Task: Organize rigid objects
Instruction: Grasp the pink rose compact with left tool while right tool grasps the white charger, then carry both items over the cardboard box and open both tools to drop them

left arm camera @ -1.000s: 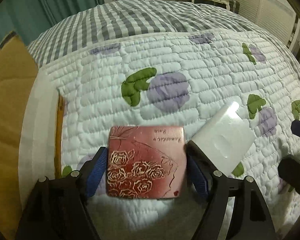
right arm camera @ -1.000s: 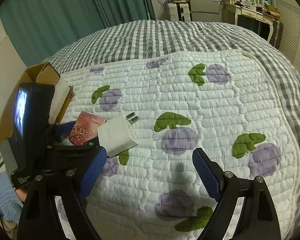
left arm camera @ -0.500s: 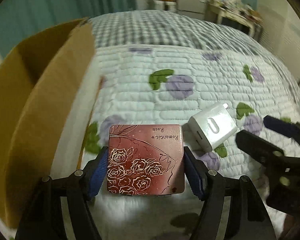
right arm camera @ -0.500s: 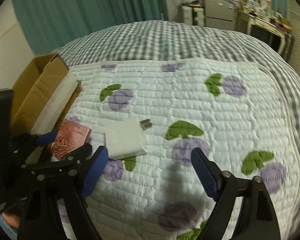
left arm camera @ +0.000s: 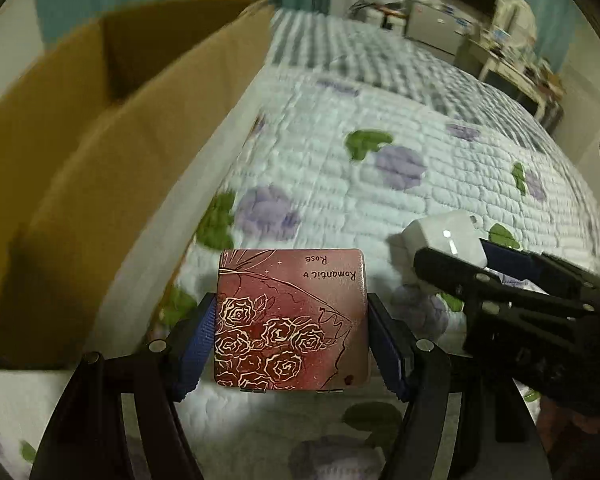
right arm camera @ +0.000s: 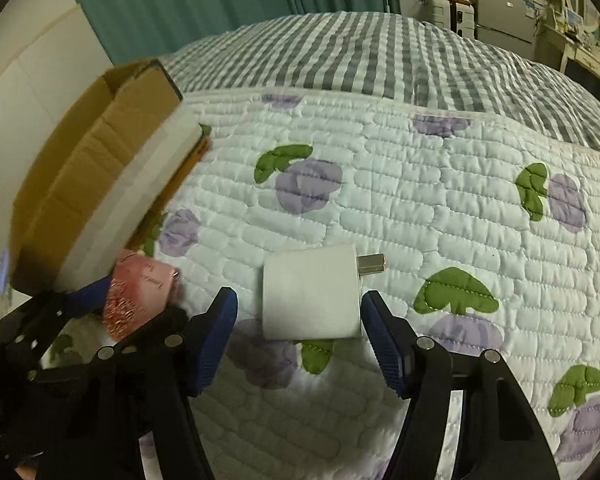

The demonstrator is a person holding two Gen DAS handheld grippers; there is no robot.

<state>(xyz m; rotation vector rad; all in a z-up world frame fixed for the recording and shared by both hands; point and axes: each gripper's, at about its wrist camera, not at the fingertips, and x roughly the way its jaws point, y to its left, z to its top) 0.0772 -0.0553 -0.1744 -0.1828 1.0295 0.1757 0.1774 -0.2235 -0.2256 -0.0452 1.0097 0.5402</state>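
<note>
Left gripper (left arm camera: pixel 292 344) carrying the rose tin, right gripper (right arm camera: pixel 298 332) lined up on the charger.

Left fingers are closed flat on the two side edges of the pink rose tin (left arm camera: pixel 290 320), lid face up and level, held above the quilt (left arm camera: pixel 380 208); side-edge grip keeps it from tilting. Tin is near-square, so no real long axis; its printed text reads upside down to the camera, hinge side nearest it. The cardboard box (left arm camera: pixel 80 152) sits open just to its left, probably the drop target. White charger (right arm camera: pixel 310 294) lies flat on the quilt, right of the tin, between the right gripper's wide-open fingers, which sit just beside its sides; contact I can't confirm. Its prongs (right arm camera: pixel 371 263) point to the far right, away from the box, body axis running with them.
</note>
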